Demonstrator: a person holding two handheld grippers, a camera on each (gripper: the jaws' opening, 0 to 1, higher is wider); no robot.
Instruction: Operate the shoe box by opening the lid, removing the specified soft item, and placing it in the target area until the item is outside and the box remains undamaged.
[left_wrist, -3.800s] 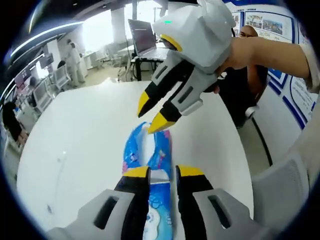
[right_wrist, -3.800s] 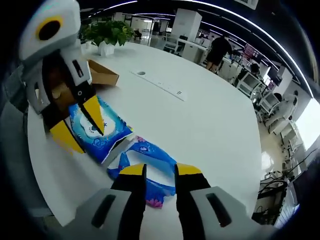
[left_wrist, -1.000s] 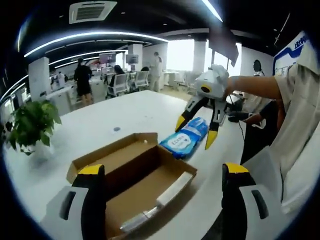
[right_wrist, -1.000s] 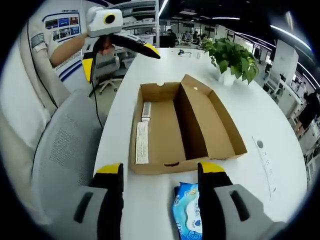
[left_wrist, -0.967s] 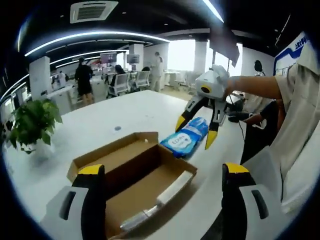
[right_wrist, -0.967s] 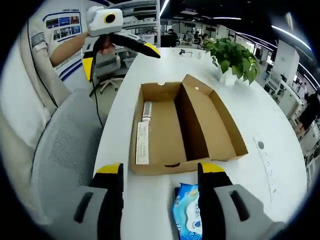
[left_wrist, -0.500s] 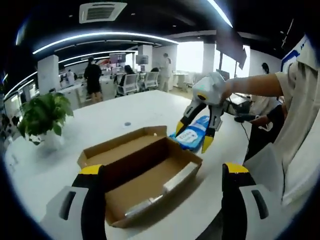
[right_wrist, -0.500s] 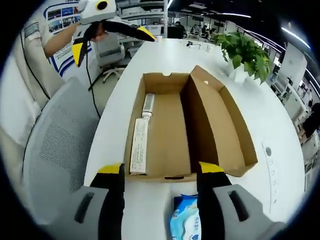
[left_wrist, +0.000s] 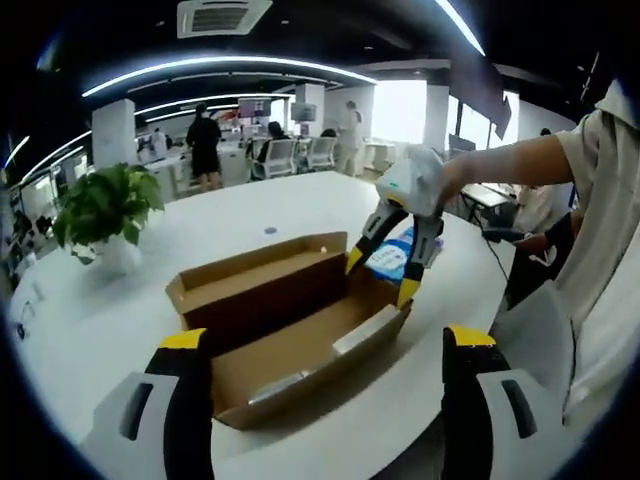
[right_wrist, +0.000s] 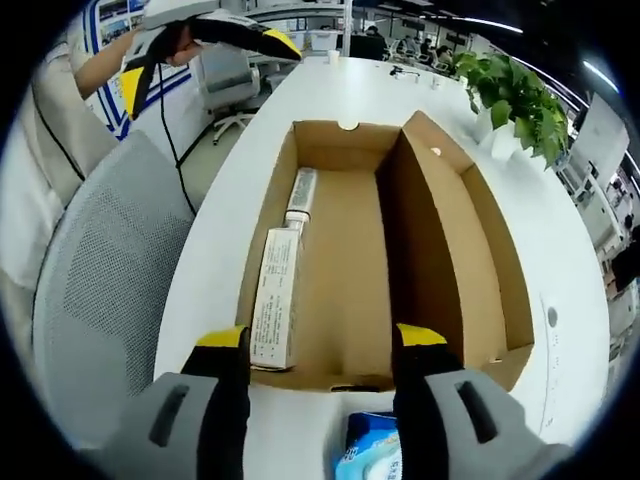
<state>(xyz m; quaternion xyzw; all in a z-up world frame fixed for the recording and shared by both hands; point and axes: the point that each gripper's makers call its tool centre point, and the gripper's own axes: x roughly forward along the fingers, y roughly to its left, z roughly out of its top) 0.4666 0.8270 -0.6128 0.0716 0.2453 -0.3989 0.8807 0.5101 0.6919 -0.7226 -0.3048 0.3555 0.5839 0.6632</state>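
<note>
Our right gripper (left_wrist: 382, 276) has closed in over the open shoe box (right_wrist: 370, 260); wipes pack (right_wrist: 367, 448) lies outside at six o'clock, both jaws open, empty.

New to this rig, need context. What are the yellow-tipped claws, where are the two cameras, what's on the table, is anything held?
There is no robot: a person holds a two-jaw gripper in each hand, and a fisheye camera rides on each.

In the left gripper view, the left gripper rises from the bottom, jaws wide apart; the right gripper reaches in from the right.

In the right gripper view, the right gripper looks down, also open and holding nothing.

On the white round table sits an open brown cardboard shoe box, with a long white label strip inside. A blue soft wipes pack lies outside, beside the box. A green potted plant stands further off.
</note>
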